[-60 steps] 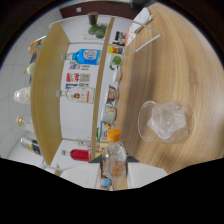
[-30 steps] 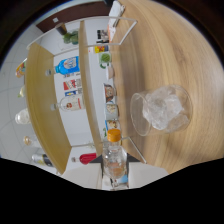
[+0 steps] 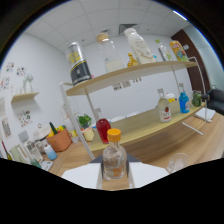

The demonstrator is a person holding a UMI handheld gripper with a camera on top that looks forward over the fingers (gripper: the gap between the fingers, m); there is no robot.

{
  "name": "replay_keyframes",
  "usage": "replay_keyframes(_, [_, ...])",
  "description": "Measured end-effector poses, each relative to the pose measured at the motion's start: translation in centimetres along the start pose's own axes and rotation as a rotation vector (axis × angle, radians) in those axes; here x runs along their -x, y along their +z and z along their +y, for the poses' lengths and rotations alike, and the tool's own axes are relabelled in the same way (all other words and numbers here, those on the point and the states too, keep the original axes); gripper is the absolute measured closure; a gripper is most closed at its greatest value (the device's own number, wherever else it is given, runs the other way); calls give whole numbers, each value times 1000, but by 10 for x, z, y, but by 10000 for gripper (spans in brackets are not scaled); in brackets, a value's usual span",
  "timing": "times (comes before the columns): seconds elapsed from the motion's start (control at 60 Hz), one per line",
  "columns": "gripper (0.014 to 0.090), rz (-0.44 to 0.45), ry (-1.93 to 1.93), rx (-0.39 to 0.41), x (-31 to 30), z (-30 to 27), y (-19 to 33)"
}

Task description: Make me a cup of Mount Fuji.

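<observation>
We see a clear glass bottle with an orange cap (image 3: 114,159) just ahead of our gripper (image 3: 115,186); whether the jaws grip it, we cannot tell. A clear empty-looking glass (image 3: 177,162) waits on the wooden table (image 3: 210,145), so pouring seems still ahead.

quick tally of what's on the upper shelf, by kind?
Upper shelf, what shows in the gripper view:
Dark canister with a label: 1
Clear glass carafe: 1
White bottle: 1
Small amber bottle: 1
Colourful carton: 1
Total: 5
Anything smaller between them is too unclear to count.
</observation>
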Motion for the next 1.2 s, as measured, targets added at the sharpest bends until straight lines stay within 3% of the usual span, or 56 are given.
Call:
replay_keyframes(0.067, [700, 17, -114, 27, 10, 27, 9])
replay_keyframes(0.217, [701, 33, -208, 169, 20, 91, 28])
replay_keyframes(0.483, [700, 77, -267, 355, 14, 156, 45])
replay_keyframes(0.75, [689, 75, -279, 413, 18, 170, 41])
replay_keyframes(1.05, [678, 58, -276, 419, 14, 175, 22])
replay_keyframes(1.1, [644, 45, -273, 418, 16, 175, 20])
replay_keyframes(1.183, [509, 3, -264, 405, 24, 167, 15])
replay_keyframes(1.2, [451, -6, -264, 401, 26, 165, 14])
